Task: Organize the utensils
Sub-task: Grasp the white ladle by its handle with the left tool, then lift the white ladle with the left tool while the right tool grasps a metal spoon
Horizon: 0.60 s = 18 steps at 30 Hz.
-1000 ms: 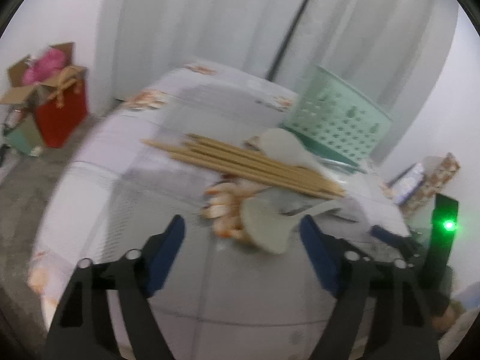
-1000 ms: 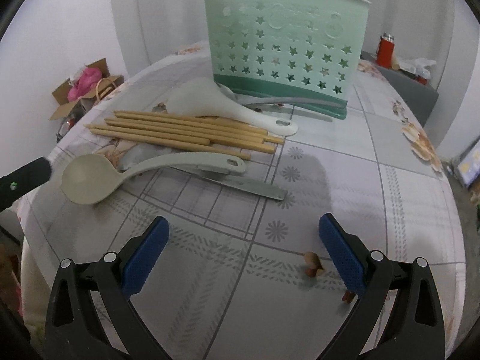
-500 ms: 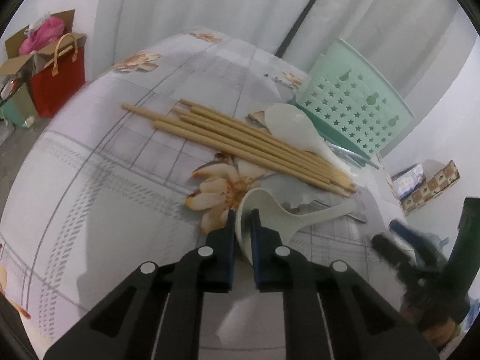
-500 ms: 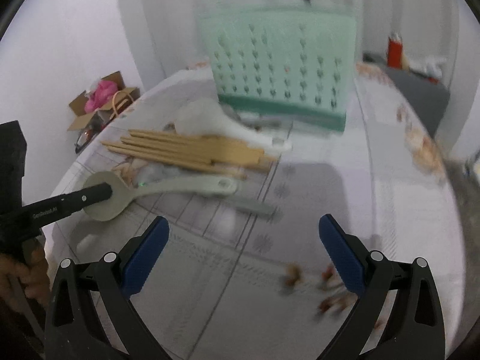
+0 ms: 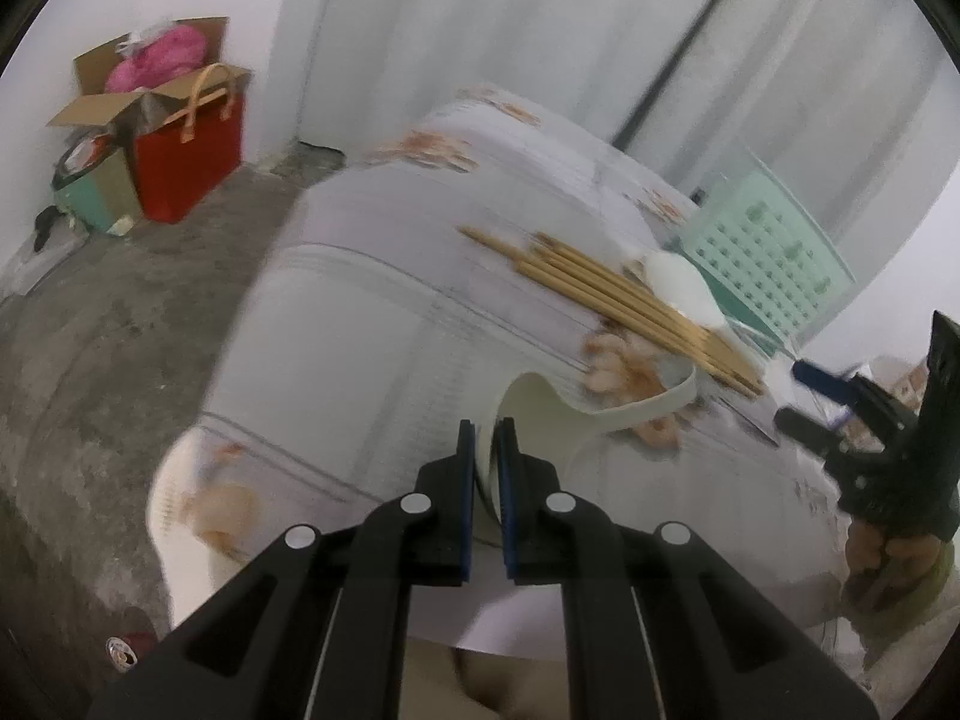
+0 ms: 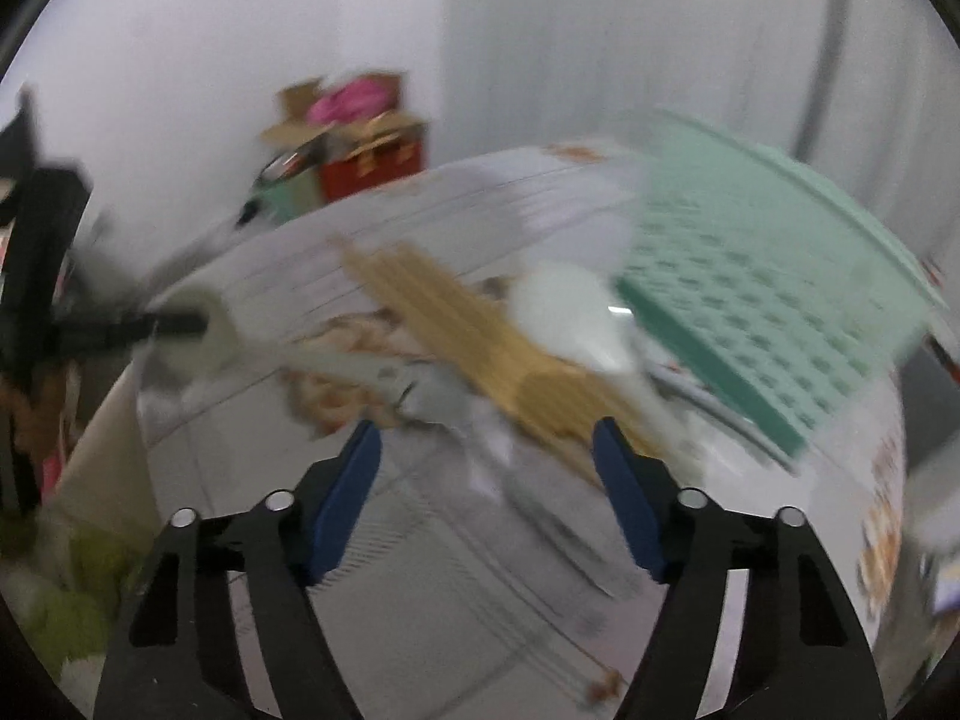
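One ladle point(image 5: 543, 420) is now off the cloth: half a second ago my left claw point(image 5: 486, 444) had just pinched the rim of its bowl while it lay flat on the table point(image 5: 372, 324), and now the bowl stands on edge between the pads, the handle trailing away to the right above the flower print. My left jaws are clamped tight on that rim. My right claw point(image 6: 486, 468) is spread wide and holds nothing; it has swung in low over the pile (its view is badly smeared, so I cannot place fine detail). The chopsticks point(image 5: 606, 294) lie in their bundle with the white rice spoon point(image 5: 684, 288) just beside them, and the green perforated holder point(image 5: 768, 264) stands behind both, well apart from the ladle. I judge the first pick made, with the carry to the holder next. A grip on a thin rim may let the long handle swing, so I would keep it level.
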Motion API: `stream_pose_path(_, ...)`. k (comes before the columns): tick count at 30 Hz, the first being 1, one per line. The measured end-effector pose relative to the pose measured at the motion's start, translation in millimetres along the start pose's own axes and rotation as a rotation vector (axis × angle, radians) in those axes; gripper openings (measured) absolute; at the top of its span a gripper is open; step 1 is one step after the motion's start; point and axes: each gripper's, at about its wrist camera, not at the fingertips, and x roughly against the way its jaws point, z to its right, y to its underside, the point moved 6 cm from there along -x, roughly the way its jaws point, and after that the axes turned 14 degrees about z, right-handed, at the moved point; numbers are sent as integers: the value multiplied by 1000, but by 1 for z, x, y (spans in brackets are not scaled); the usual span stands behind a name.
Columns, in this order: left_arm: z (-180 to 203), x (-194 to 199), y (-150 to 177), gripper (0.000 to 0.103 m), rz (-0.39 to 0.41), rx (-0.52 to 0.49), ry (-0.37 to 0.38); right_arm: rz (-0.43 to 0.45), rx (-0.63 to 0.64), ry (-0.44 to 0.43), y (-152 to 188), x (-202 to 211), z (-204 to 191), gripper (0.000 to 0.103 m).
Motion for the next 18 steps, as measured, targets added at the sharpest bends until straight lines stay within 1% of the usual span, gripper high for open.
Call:
stream_pose_path(2,-10,1,-2,6,16,13,-6,-37,37,-51,1,-13,-9,53)
stream_pose_path(3,-13,1,-3,6,21,16,-5,-65,55,-78,2,-21,-13,52)
stream_pose_path(5,-17,1,-6,6,32,20,1,-112,78,-106,4,-35,-15,44)
stream_pose_path(9,-20,0,-6,6,43,23,20,-186,102,-146,4,-56,-13,40)
stream_pose_path(12,-23,0,-7,6,51,26,33,-228,108,-176,4,-62,-11,33)
stream_pose_path(13,-23,0,-8,6,55,25,36,-243,101,-195,4,-63,-11,28)
stream_pose_path(18,-22,3,-11,6,82,23,35,-258,160,-210,6,-57,-16,18)
